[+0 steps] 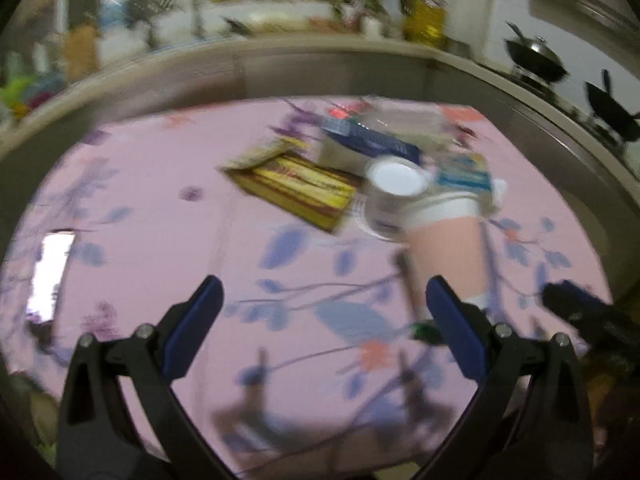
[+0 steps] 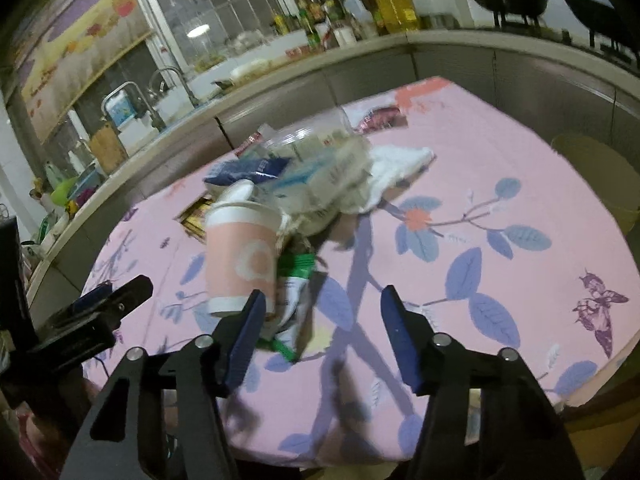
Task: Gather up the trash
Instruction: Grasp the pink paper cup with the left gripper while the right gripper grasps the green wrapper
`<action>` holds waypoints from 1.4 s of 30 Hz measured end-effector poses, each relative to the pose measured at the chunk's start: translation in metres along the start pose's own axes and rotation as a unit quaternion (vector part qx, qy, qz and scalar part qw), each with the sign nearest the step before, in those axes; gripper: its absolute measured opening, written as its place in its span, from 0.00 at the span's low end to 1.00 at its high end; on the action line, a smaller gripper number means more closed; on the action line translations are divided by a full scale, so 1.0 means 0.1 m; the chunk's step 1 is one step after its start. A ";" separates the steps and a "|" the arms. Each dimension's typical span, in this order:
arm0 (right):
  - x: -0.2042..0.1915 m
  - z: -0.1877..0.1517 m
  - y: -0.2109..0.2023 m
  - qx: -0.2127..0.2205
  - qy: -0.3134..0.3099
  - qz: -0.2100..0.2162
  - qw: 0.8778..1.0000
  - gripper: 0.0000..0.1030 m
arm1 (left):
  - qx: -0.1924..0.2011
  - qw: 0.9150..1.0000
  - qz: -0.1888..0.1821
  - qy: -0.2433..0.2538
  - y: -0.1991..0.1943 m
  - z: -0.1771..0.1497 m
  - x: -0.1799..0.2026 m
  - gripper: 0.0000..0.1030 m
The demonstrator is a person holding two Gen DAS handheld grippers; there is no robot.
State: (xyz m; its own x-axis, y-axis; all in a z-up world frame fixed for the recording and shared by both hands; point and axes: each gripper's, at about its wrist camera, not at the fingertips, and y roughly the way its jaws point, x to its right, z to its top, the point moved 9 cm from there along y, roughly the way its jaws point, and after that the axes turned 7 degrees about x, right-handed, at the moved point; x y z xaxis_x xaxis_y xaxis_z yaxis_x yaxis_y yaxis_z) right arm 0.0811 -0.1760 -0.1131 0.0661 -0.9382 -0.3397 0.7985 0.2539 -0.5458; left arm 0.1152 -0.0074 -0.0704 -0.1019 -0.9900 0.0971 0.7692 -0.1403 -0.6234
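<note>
While both jaws stand spread and empty, the left gripper (image 1: 324, 300) and right gripper (image 2: 322, 310) hover near the pink cup (image 2: 240, 256), beside the green wrapper (image 2: 296, 300).

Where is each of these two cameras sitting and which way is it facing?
Left wrist view: sits on the left gripper, angled down over the pink floral tablecloth toward the trash pile; its open blue-padded fingers show, and the right gripper's tip at right.
Right wrist view: sits on the right gripper, angled down toward the pink paper cup and green-white wrapper; its open fingers show, nothing between them, and the left gripper at left.
Shared: cup, tablecloth, kitchen counter, woks.
</note>
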 end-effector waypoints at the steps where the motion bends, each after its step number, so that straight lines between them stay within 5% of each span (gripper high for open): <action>1: 0.07 0.02 0.04 -0.003 0.011 -0.003 1.000 0.54 | -0.006 1.000 -0.015 -0.003 0.05 0.02 0.07 0.94; 6: 0.32 0.11 0.13 -0.007 0.048 -0.011 0.999 0.54 | -0.060 0.997 -0.053 0.009 0.47 0.01 0.51 0.94; 10: 0.26 0.05 0.30 -0.042 0.049 0.032 0.997 0.54 | -0.090 0.994 -0.057 0.008 0.70 -0.06 0.62 0.92; 11: 0.25 0.02 0.35 -0.053 0.056 0.044 0.996 0.54 | -0.088 0.994 -0.059 0.005 0.72 -0.06 0.61 0.77; 14: 0.24 -0.09 0.51 -0.088 0.104 0.093 0.986 0.45 | -0.093 0.994 -0.061 -0.014 0.70 -0.05 0.44 0.61; 27: -0.17 -0.23 0.47 -0.110 0.038 0.156 0.981 0.42 | -0.067 0.995 -0.068 -0.005 0.33 -0.15 -0.06 0.60; 28: -0.19 -0.26 0.47 -0.114 0.035 0.157 0.980 0.40 | -0.067 0.995 -0.068 -0.001 0.33 -0.16 -0.03 0.60; 30: -0.22 -0.32 0.47 -0.123 0.026 0.164 0.978 0.11 | -0.065 0.995 -0.069 0.011 0.30 -0.17 0.01 0.60; 31: -0.24 -0.32 0.47 -0.122 0.027 0.167 0.978 0.08 | -0.063 0.995 -0.069 0.016 0.28 -0.16 0.04 0.60; 37: 0.11 -0.01 0.19 -0.068 0.053 0.166 0.982 0.00 | -0.052 0.990 -0.108 0.076 0.23 0.05 0.61 0.60; 42: 1.06 0.35 -0.26 0.016 0.103 0.107 0.989 0.00 | -0.053 0.966 -0.201 0.151 0.25 0.24 1.71 0.60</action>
State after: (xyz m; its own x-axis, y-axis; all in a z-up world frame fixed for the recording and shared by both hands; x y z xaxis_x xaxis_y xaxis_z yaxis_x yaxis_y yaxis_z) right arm 0.0880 -0.2905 -0.1082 0.1145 -0.7948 -0.5960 0.7983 0.4307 -0.4210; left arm 0.1321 -0.1800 -0.0508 -0.5708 -0.8113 0.1261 0.5624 -0.4982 -0.6599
